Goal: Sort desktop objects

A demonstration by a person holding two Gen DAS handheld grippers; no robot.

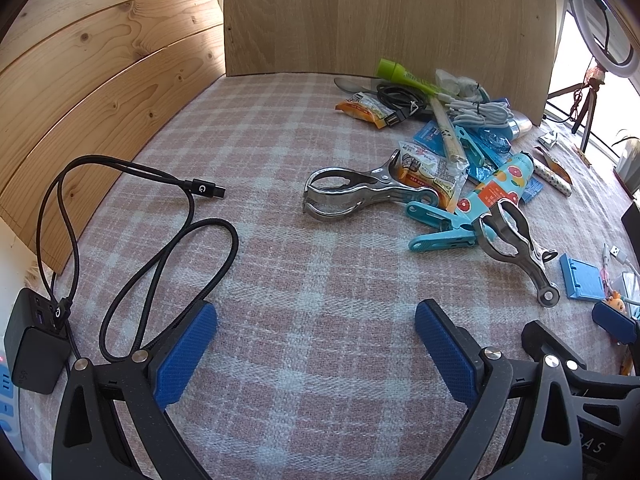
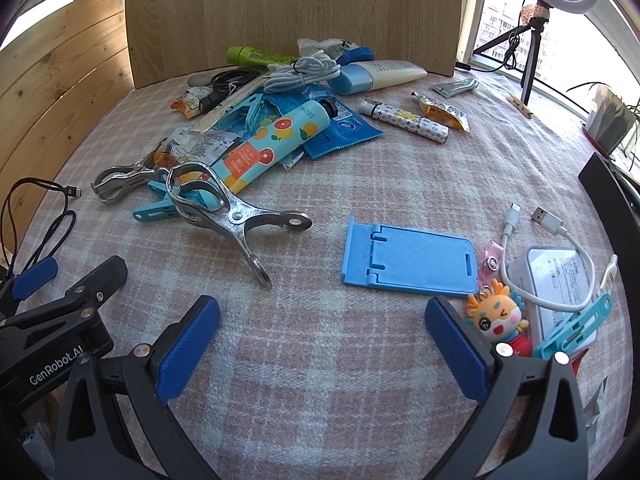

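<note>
Left claw [image 1: 316, 322] gaping wide over checked cloth [image 1: 280, 272], right claw [image 2: 322, 316] likewise, both empty

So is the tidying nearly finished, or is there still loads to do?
Hardly started. Done: nothing looks sorted; the fruit-print bottle, white cables and metal clamp lie jumbled in one pile. In hand: nothing; the left gripper and right gripper are open over bare cloth. Left: the pile, the blue phone stand and the black cable.

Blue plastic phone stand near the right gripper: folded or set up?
Folded. The blue plastic phone stand lies flat on the checked tablecloth, its hinged panels flush, nothing propped.
</note>
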